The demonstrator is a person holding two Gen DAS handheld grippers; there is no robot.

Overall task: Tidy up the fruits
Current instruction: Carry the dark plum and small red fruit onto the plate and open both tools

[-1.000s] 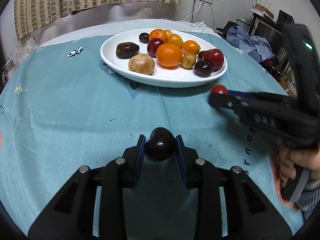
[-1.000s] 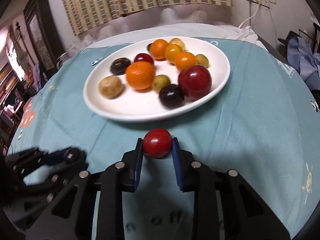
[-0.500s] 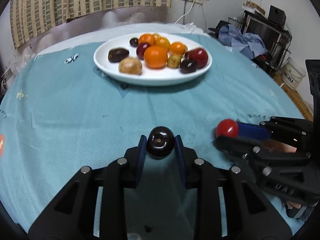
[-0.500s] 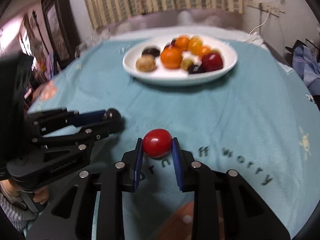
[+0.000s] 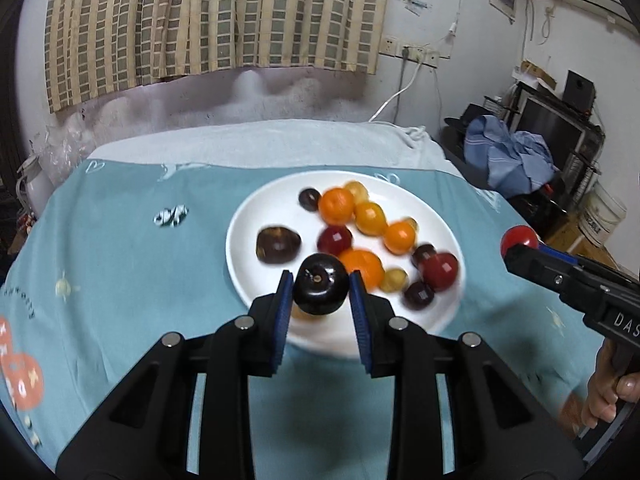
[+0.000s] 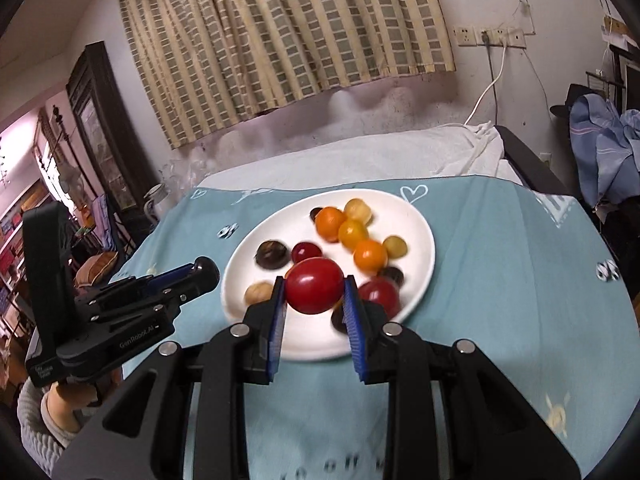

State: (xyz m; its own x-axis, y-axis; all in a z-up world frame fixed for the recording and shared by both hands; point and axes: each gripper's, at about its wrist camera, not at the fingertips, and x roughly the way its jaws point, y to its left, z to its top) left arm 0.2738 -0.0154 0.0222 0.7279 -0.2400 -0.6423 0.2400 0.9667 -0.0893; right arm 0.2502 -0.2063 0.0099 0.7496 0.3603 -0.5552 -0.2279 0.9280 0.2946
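The left gripper [image 5: 321, 290] was clamped on a dark, nearly black fruit [image 5: 321, 289], its blue pads pressed against either side and the fruit's stem end facing the camera. The right gripper [image 6: 314, 291] was clamped in the same way on a small red fruit [image 6: 314, 290]. Both were held up in the air on the near side of a white oval plate [image 5: 248, 264], the left-hand tool a little way off to the left of the right one. On the plate lay the rest of the fruit: several orange ones [image 5: 337, 207] in a loose line toward the back, a dark brownish piece [image 5: 278, 244] on the left, a red one [image 5: 441, 271] at the right and some small dark and yellowish ones between them, all a bit blurred. The plate sat on a pale blue printed tablecloth [image 5: 120, 264]. A hand [image 5: 610, 390] gripped the right tool's handle at the edge of the left camera's view. A checked curtain [image 6: 280, 36] hung on the wall behind.
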